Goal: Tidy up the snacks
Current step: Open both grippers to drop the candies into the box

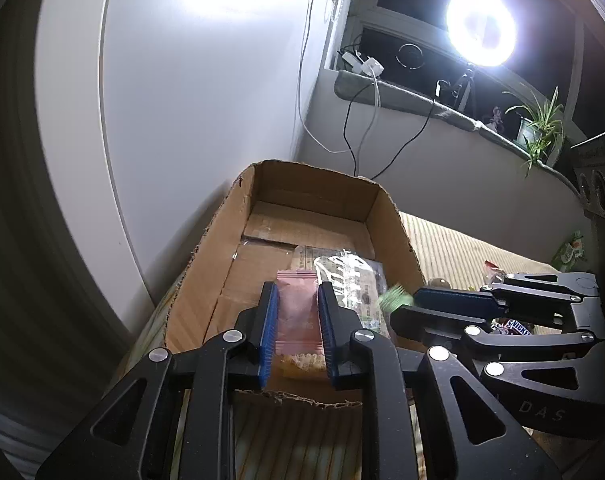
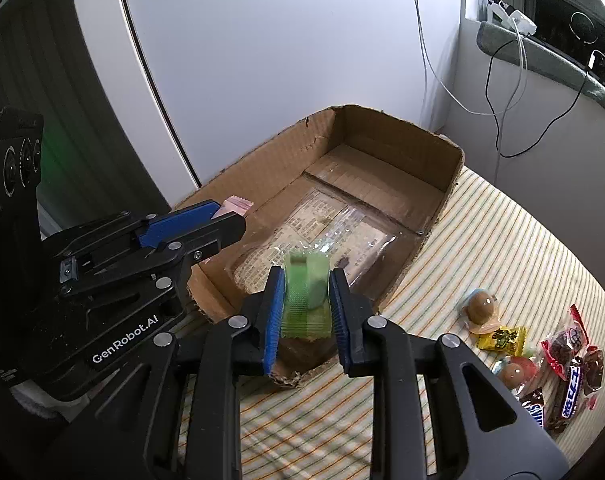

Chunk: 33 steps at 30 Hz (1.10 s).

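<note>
An open cardboard box (image 1: 218, 232) (image 2: 450, 184) lies on a striped cloth, with a clear bag of printed snacks (image 1: 354, 276) (image 2: 322, 220) on its floor. My left gripper (image 1: 297, 292) is shut on a pink snack packet (image 1: 296, 308) above the box's near end; the packet's tip shows in the right wrist view (image 2: 236, 205). My right gripper (image 2: 304, 276) is shut on a green snack packet (image 2: 304, 296) over the box's near corner; it shows blurred in the left wrist view (image 1: 396, 298).
Loose snacks lie on the cloth right of the box: a brown jelly cup (image 2: 480, 306), a yellow candy (image 2: 502, 338), red packets (image 2: 562, 344) and Snickers bars (image 2: 570, 392) (image 1: 516, 326). A white wall stands behind the box. A windowsill with cables, a plant (image 1: 538, 128) and a ring light (image 1: 480, 26) lies at the right.
</note>
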Each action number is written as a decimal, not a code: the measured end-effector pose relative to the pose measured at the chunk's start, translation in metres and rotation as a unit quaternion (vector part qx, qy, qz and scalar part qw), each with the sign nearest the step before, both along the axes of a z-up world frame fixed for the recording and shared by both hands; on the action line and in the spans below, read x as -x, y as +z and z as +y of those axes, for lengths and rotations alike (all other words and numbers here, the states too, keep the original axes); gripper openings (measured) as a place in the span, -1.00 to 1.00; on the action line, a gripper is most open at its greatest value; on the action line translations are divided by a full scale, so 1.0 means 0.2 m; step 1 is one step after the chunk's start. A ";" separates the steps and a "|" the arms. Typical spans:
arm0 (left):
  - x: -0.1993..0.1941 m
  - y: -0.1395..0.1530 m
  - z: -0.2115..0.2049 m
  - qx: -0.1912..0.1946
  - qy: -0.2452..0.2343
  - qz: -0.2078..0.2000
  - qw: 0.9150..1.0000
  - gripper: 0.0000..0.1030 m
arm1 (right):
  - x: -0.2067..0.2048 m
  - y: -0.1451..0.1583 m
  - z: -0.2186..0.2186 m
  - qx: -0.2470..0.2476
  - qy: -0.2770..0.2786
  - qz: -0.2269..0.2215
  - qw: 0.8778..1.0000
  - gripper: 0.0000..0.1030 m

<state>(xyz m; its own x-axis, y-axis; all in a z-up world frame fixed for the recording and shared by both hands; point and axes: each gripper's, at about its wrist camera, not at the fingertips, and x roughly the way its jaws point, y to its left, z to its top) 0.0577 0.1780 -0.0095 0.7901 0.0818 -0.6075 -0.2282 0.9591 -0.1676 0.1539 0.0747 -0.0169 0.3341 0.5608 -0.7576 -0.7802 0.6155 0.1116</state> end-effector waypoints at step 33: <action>0.03 0.05 -0.35 0.019 -0.072 -0.002 0.997 0.06 | 0.00 0.02 -0.74 0.019 -0.078 -0.032 0.996 0.54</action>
